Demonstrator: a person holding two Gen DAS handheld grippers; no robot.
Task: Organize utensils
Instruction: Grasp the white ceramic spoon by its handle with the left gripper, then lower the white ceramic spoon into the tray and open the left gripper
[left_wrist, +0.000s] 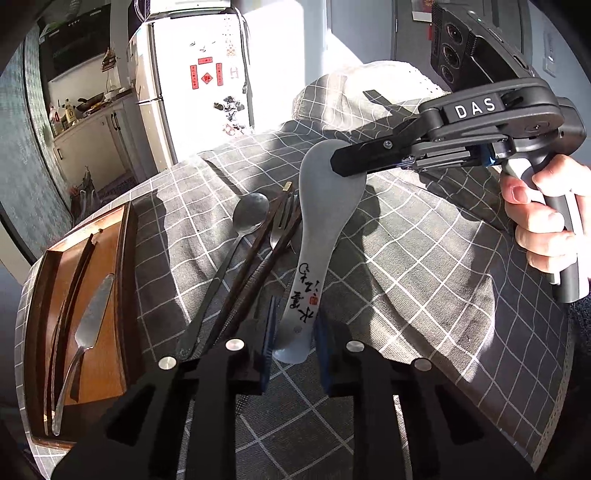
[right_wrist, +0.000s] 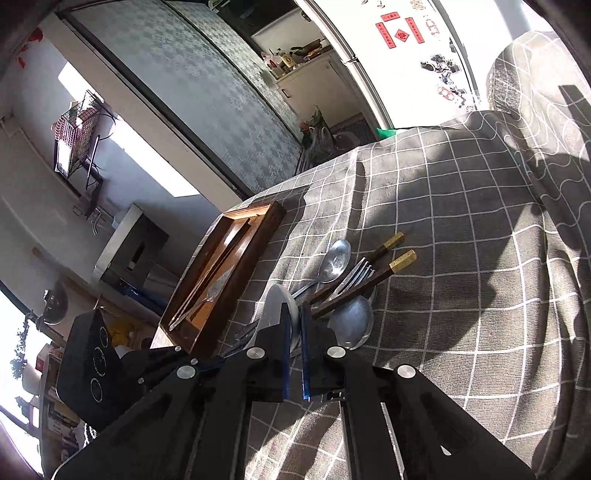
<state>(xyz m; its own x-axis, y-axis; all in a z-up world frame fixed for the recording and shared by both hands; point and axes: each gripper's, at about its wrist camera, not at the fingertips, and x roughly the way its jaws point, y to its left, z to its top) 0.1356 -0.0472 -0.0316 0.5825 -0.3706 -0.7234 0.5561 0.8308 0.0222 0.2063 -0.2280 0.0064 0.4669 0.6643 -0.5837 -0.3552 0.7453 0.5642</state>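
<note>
The worktop (left_wrist: 424, 258) is covered by a grey checked cloth (right_wrist: 461, 221), and a wooden tray (left_wrist: 103, 280) is placed at its left edge. In the tray a flat metal utensil (left_wrist: 88, 325) and dark chopsticks (left_wrist: 70, 295) are laid lengthwise.

A grey ceramic spoon (left_wrist: 317, 236) with black characters on its handle is held between both grippers, with its bowl raised toward the far side. Its handle end is grasped by the left gripper (left_wrist: 295, 350), whose blue-padded fingers (left_wrist: 267, 343) are pressed on both sides of it. The left gripper is pointed downward and forward over the cloth. The bowl edge of the spoon is clamped by the right gripper (left_wrist: 341, 166), which is brought in from the right side and is tilted down to the left. Its handle is gripped by a hand (left_wrist: 543, 218) with the fingers curled around it. In the right wrist view the right fingers (right_wrist: 284, 354) are seen nearly together, with the pale spoon edge between them.

Just left of the ceramic spoon, a metal spoon (left_wrist: 247, 218), a fork (left_wrist: 282, 225) and a pair of dark chopsticks with brass ends (right_wrist: 369, 280) are lying on the cloth, crossing one another. A second round metal spoon bowl (right_wrist: 351, 321) is seen beside them in the right wrist view.
</note>
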